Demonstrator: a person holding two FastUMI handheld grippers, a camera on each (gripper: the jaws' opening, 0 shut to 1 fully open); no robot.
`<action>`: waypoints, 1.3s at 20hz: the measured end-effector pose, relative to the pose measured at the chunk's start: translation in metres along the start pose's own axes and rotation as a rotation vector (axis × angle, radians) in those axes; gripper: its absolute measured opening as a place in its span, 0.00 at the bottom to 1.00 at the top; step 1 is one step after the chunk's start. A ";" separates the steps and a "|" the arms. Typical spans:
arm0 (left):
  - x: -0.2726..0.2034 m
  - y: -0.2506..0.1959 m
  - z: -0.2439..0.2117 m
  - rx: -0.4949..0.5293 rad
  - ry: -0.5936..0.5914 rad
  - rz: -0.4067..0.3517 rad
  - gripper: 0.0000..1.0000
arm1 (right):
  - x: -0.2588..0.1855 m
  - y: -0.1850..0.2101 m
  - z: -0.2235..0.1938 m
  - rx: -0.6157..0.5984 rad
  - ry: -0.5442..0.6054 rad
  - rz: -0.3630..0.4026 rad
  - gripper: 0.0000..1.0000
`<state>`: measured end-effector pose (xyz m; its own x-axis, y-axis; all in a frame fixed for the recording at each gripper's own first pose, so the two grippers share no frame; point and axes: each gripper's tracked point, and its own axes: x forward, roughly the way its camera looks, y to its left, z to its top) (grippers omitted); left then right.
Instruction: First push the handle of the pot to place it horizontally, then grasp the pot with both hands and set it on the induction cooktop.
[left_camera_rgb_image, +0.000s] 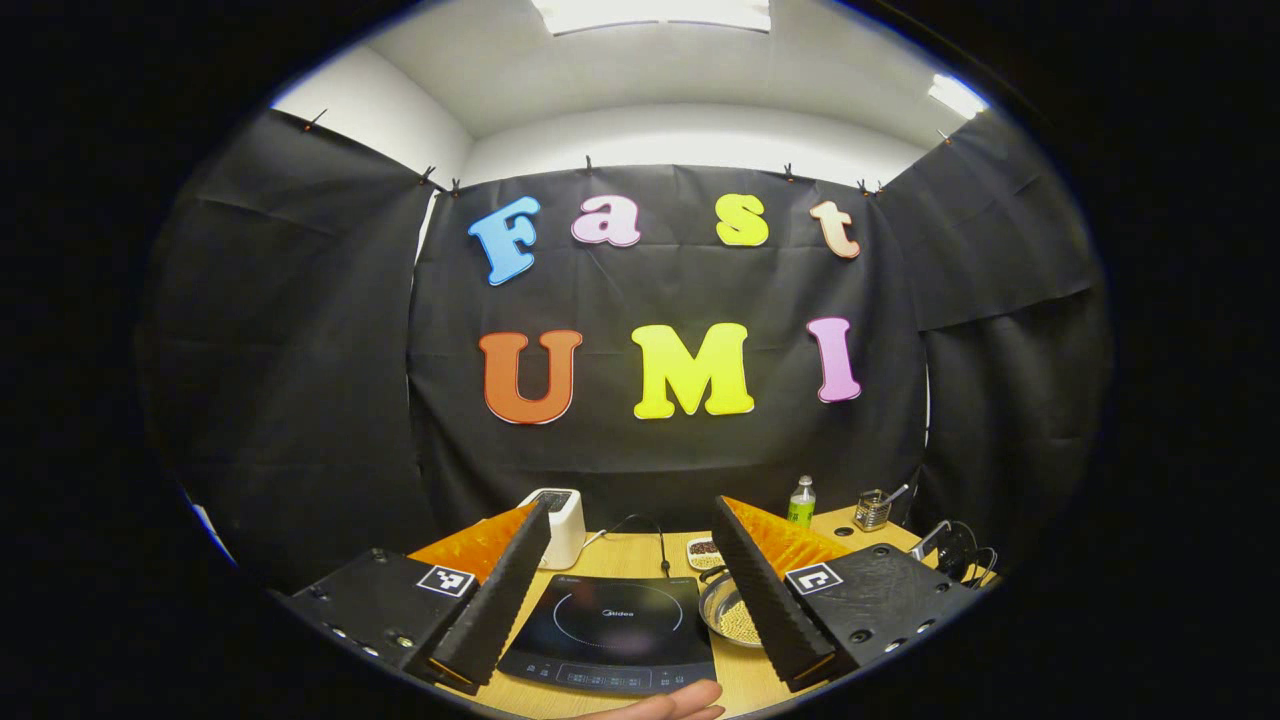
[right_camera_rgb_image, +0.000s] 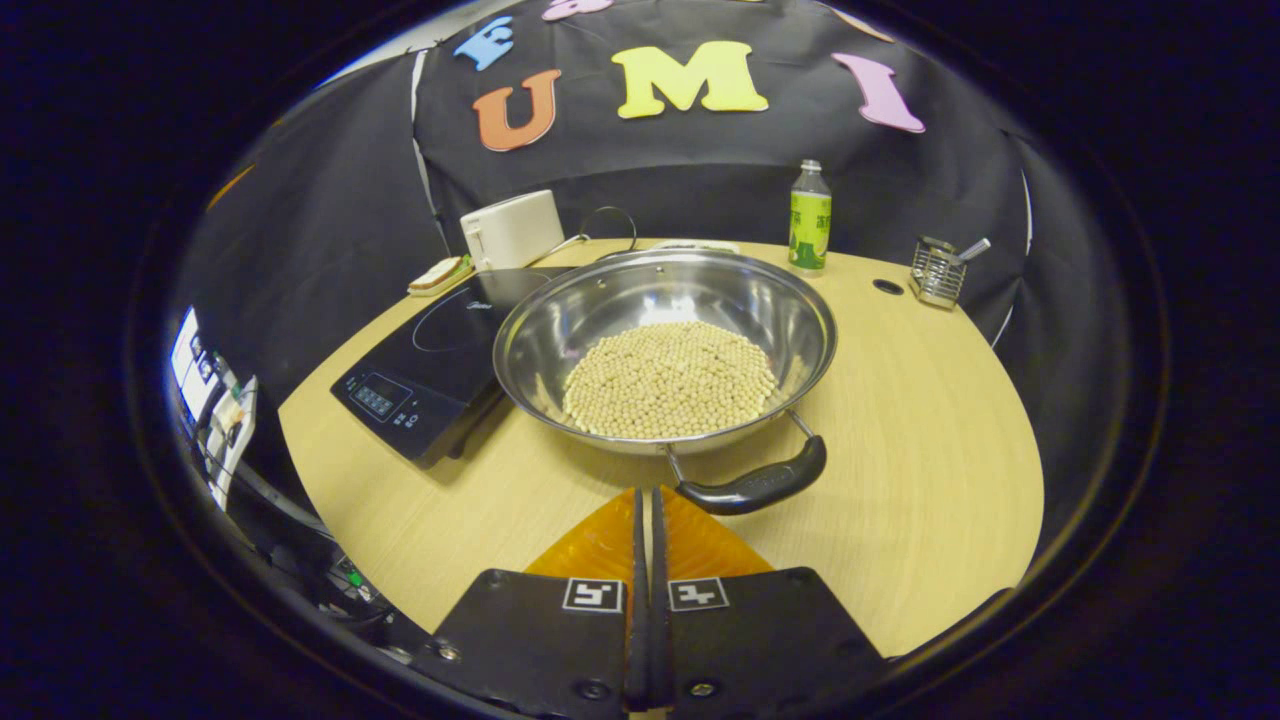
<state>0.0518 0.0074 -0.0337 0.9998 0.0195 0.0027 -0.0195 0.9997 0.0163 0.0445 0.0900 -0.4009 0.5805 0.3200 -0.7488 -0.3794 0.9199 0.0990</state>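
Note:
A steel pot (right_camera_rgb_image: 665, 300) holding pale beans (right_camera_rgb_image: 668, 380) stands on the wooden table (right_camera_rgb_image: 920, 440), just right of the black induction cooktop (right_camera_rgb_image: 430, 370). Its near black handle (right_camera_rgb_image: 755, 485) points toward the right gripper (right_camera_rgb_image: 647, 492), which is shut with nothing in it and rests just left of that handle, close to it. In the left gripper view the left gripper (left_camera_rgb_image: 631, 505) is open and held above the table, with the cooktop (left_camera_rgb_image: 610, 625) between its fingers and the pot (left_camera_rgb_image: 730, 610) partly hidden behind the right-hand finger. A hand (left_camera_rgb_image: 670, 705) shows at the bottom edge.
A white toaster (right_camera_rgb_image: 512, 228) and a small sandwich-like item (right_camera_rgb_image: 440, 272) sit behind the cooktop. A green bottle (right_camera_rgb_image: 809, 215) and a metal utensil holder (right_camera_rgb_image: 940, 270) stand at the table's back. A small dish (left_camera_rgb_image: 705, 550) lies behind the pot.

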 end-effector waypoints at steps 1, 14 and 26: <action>0.002 0.003 -0.001 -0.013 -0.003 0.005 0.97 | 0.000 -0.002 -0.001 0.008 0.005 0.004 0.04; 0.040 0.000 -0.021 -0.035 0.024 -0.029 0.85 | 0.005 -0.027 -0.007 0.066 0.073 -0.005 0.01; 0.065 -0.019 -0.037 -0.012 0.073 -0.066 0.95 | 0.012 -0.036 0.001 0.128 0.093 0.001 0.04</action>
<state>0.1171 -0.0101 -0.0710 0.9965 -0.0457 -0.0705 0.0459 0.9989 0.0020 0.0657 0.0611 -0.4122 0.5085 0.3044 -0.8055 -0.2815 0.9428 0.1785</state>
